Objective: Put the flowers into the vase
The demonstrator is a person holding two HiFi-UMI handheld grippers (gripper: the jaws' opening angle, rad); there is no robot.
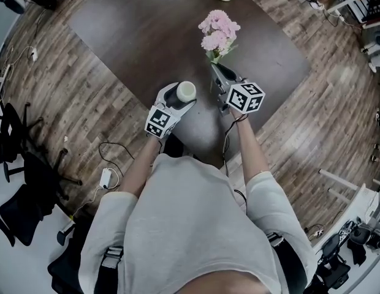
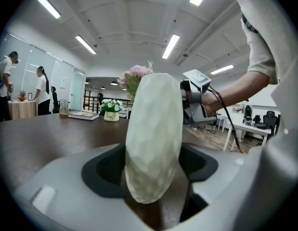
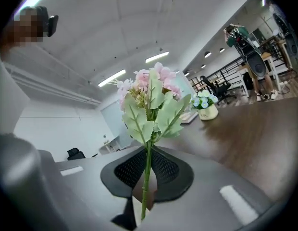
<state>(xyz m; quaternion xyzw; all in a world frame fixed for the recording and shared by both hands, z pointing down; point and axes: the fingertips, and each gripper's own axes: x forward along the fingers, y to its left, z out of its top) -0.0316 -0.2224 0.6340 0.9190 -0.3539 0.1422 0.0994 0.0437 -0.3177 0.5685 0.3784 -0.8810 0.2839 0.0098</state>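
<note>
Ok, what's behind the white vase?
In the left gripper view, pink flowers peek over the vase, with the right gripper beside them. The vase hides their stem.

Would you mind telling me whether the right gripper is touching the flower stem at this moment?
Touching. The right gripper view shows the right gripper closed on the green flower stem, with a dark pad pressing on each side.

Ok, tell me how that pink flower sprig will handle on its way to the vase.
Probably top-heavy: the pink flower sprig carries a wide head above one thin stem, so it may sway. It could pivot in the right gripper, which pinches only the stem's lower end.
</note>
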